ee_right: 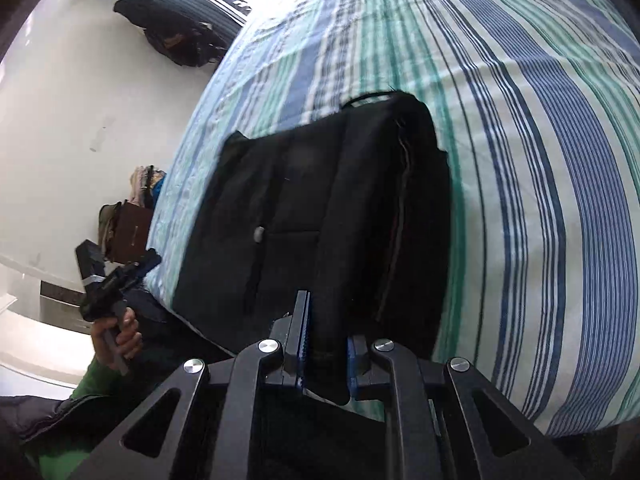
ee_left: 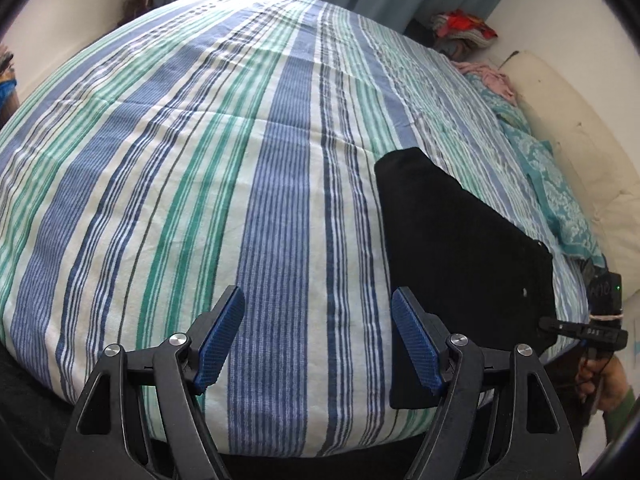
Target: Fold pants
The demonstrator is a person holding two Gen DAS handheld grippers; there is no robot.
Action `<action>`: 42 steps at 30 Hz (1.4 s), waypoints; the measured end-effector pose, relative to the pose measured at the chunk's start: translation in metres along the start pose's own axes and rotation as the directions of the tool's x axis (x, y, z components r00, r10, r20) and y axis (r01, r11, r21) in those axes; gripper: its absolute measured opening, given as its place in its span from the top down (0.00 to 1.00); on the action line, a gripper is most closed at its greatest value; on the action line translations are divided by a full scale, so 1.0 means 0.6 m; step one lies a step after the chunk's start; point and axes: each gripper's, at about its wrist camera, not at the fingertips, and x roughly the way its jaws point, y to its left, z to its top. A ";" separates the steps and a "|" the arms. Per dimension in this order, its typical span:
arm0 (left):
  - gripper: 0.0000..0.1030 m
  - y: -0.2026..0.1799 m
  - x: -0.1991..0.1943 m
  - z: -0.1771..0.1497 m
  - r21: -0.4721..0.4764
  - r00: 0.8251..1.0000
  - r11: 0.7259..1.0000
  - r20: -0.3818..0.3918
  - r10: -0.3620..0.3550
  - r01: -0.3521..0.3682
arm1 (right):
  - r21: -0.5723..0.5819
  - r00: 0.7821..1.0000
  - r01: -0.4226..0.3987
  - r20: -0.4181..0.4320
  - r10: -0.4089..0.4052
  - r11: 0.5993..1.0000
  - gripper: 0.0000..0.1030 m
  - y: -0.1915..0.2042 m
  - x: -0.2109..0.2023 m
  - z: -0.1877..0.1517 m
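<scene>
The black pants lie folded in a thick stack at the right near edge of the striped bed. My left gripper hovers open over bare sheet to their left, nothing between its blue pads. My right gripper is shut on the near edge of the pants, black cloth bunched between its pads. From the left wrist view, the right gripper sits at the pants' right corner. The right wrist view also shows the left gripper, held in a hand off the bed's edge.
A green sleeve is at the lower left. A teal patterned pillow and pink cloth lie along the bed's right side by the wall. Piled clothes sit in the far corner. A dark bag hangs on the white wall.
</scene>
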 end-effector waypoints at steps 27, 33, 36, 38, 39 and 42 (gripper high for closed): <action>0.17 -0.209 0.037 -0.072 0.498 0.990 0.857 0.023 0.137 -0.130 | -0.254 0.966 0.243 0.148 -0.210 0.936 0.66 0.097 -0.054 0.011; 0.17 -0.221 0.044 -0.075 0.529 0.979 0.827 0.030 0.204 -0.189 | -0.312 0.934 0.323 0.259 -0.247 0.894 0.64 0.146 -0.070 0.098; 0.17 -0.225 0.047 -0.082 0.557 0.973 0.804 0.034 0.227 -0.207 | -0.302 0.934 0.325 0.252 -0.254 0.896 0.64 0.139 -0.043 0.123; 0.17 -0.229 0.050 -0.083 0.566 0.972 0.797 0.036 0.234 -0.212 | -0.282 0.931 0.339 0.235 -0.277 0.898 0.64 0.124 -0.019 0.130; 0.17 -0.230 0.050 -0.083 0.567 0.972 0.796 0.034 0.235 -0.212 | -0.260 0.926 0.356 0.225 -0.303 0.897 0.64 0.110 -0.005 0.133; 0.17 -0.231 0.050 -0.082 0.565 0.972 0.798 0.031 0.234 -0.210 | -0.185 0.926 0.353 0.212 -0.313 0.917 0.64 0.067 0.019 0.132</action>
